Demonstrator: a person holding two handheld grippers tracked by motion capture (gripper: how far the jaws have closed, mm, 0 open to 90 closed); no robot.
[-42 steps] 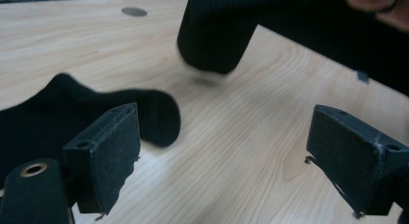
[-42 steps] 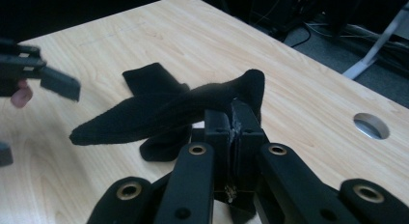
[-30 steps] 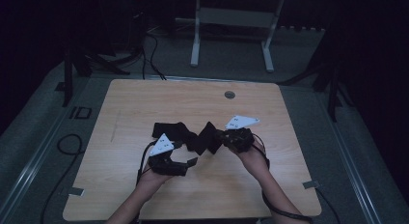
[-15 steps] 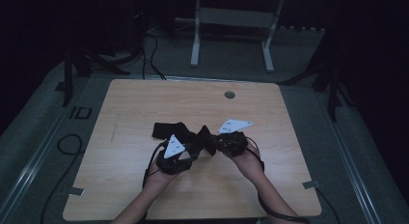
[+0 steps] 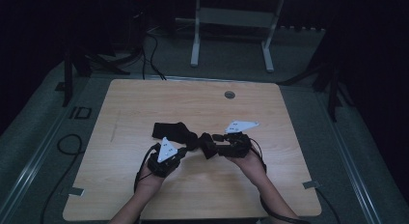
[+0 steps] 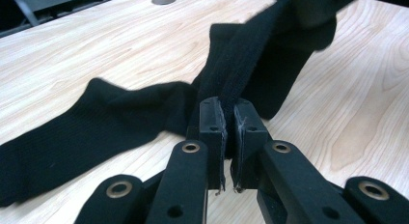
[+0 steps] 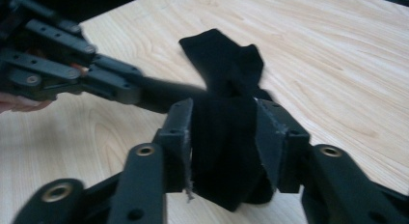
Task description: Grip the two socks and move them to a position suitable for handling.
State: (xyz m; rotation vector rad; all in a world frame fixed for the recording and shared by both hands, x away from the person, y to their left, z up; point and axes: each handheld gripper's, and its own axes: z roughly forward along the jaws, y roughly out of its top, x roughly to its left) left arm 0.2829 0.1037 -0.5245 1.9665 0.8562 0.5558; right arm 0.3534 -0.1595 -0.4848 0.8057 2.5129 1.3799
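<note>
A black sock (image 5: 170, 130) lies on the wooden table (image 5: 144, 103), its flat part stretching left in the left gripper view (image 6: 96, 125). A taut band of the sock (image 6: 251, 55) rises from my left gripper (image 6: 228, 115), whose jaws have just been closing and now pinch the fabric. In the high view the left gripper (image 5: 187, 149) points right toward the right gripper (image 5: 211, 147). The right gripper (image 7: 224, 122) has just been opening; its jaws stand apart with a loose bunch of sock (image 7: 222, 161) hanging between them. The left gripper (image 7: 159, 96) reaches in from the left there.
A round grommet hole (image 5: 229, 94) sits near the table's far edge. Beyond the table stands a white-legged frame (image 5: 195, 40). Cables (image 5: 67, 142) trail over the dark floor at the left. Bare wood surrounds the sock on all sides.
The left gripper's jaws went from wide apart to pinched on the sock. The right gripper's jaws have spread from their grip. Both hands stayed about where they were.
</note>
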